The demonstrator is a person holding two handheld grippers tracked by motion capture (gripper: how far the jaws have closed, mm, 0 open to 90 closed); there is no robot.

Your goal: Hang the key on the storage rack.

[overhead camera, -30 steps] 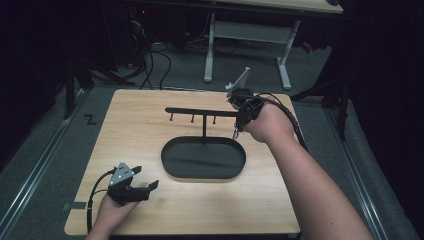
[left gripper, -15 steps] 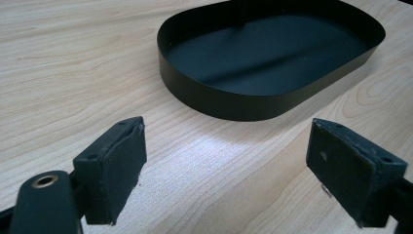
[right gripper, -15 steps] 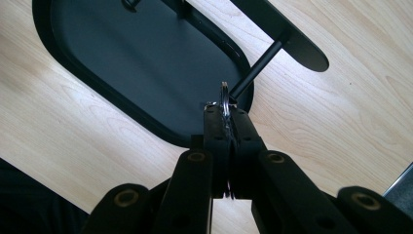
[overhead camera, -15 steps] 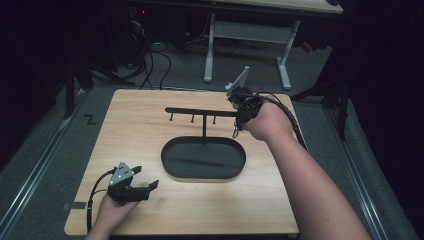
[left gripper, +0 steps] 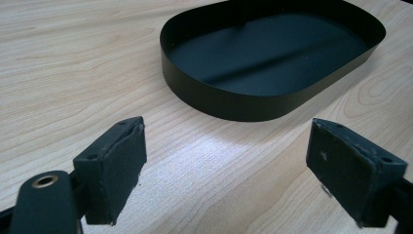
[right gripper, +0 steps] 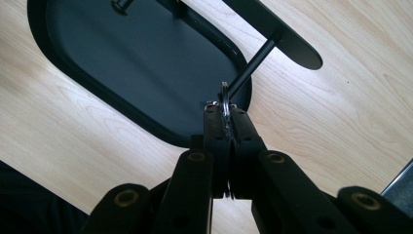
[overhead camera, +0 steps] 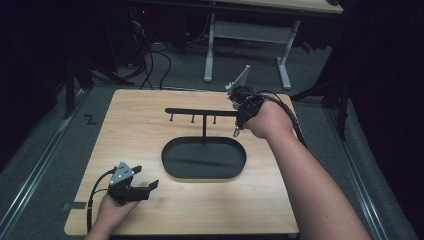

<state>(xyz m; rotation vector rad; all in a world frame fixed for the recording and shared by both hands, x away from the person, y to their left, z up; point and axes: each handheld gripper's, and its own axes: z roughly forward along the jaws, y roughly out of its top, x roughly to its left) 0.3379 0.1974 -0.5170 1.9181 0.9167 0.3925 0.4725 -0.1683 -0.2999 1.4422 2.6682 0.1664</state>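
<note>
Tabletop light wood grain. Oval tray and T-shaped rack matte black. Both grippers black; right gripper pinches a silvery ring.

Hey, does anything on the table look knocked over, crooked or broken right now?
Nothing stands out. The black stand rises upright from its oval tray, which lies flat on the table and looks undamaged.

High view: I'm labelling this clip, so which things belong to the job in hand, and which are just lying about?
In the job:
- right gripper, fingers shut on a small metal ring
- black stand with hooks
- oval tray at its base

Lying about:
- left gripper, open, holding nothing
- floor cables
- white desk frame beyond the table
</note>
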